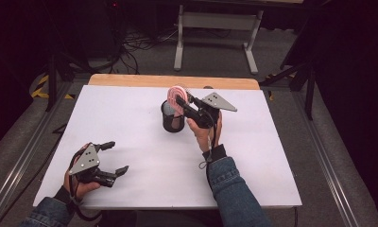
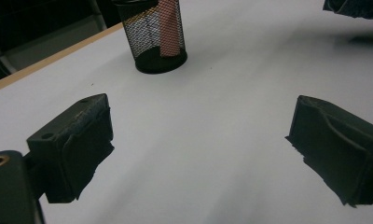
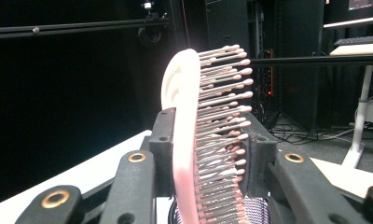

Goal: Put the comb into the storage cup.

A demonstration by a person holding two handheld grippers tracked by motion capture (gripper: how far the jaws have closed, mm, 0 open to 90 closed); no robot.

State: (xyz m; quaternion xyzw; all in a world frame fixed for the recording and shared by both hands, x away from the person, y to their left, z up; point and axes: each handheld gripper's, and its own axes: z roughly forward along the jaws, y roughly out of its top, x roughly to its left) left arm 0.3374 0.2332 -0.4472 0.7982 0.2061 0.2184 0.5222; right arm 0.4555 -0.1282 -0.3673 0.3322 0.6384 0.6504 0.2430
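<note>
Holding the pink hairbrush (image 3: 194, 140) by its head above the black mesh cup (image 1: 172, 118), your right gripper (image 1: 181, 102) clamps the light, stiff back against springy bristles that may slip, while your left gripper (image 1: 117, 157) rests open on the table (image 1: 272, 156).

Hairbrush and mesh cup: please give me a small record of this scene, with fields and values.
held thing: pink hairbrush, head up, handle down inside the cup
holder: right tongs, shut on the brush head, one jaw on its back and one on its bristles
container: black mesh cup, upright on the white table
left tongs: open, empty, low over the table's near left part, apart from the cup
stage: brush partly in the cup, not released
</note>
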